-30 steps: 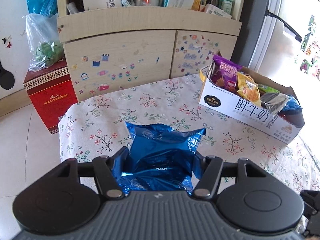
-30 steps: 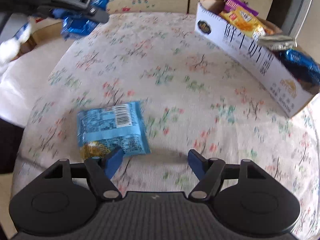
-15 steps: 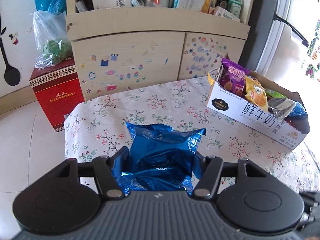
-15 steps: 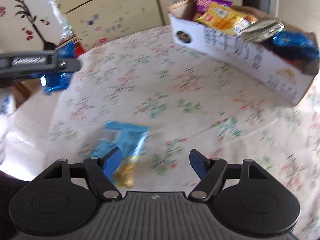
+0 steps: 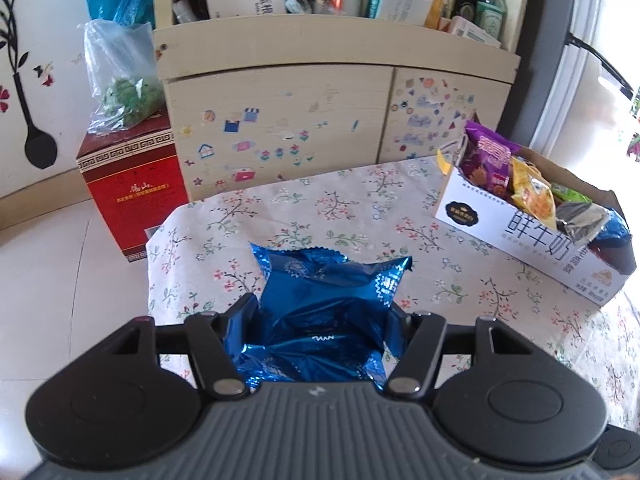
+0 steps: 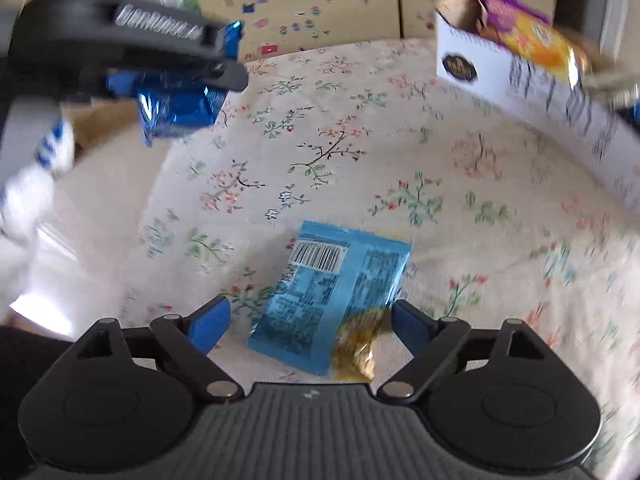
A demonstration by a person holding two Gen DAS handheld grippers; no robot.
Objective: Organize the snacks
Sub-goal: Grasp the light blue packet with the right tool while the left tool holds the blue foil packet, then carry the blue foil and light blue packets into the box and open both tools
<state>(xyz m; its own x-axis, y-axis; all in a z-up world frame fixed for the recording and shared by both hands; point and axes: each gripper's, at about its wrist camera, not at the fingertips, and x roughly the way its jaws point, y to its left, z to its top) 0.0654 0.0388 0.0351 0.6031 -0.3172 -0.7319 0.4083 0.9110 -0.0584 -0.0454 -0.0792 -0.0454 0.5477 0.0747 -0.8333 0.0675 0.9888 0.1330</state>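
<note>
My left gripper (image 5: 320,312) is shut on a shiny dark blue snack packet (image 5: 324,292), held above the near left part of the flowered tablecloth (image 5: 320,208). A white carton (image 5: 532,240) with several snack bags stands at the right. In the right wrist view, a light blue packet (image 6: 332,292) with a barcode lies flat on the cloth between the fingers of my right gripper (image 6: 310,320). Its jaws are opening and the pads do not press the packet. The left gripper (image 6: 234,56) with the dark blue packet (image 6: 176,108) hangs at the upper left there, and the carton (image 6: 520,76) is at the upper right.
Behind the table stands a beige cabinet (image 5: 280,120) covered in stickers, its top crowded with boxes and bottles. A red box (image 5: 128,192) with a plastic bag (image 5: 120,84) on it sits on the floor at the left. The table's left edge drops to pale floor tiles.
My right gripper has swung left so the light blue packet now lies between its fingers, and its jaws have widened. The left gripper keeps its grip on the dark blue packet.
</note>
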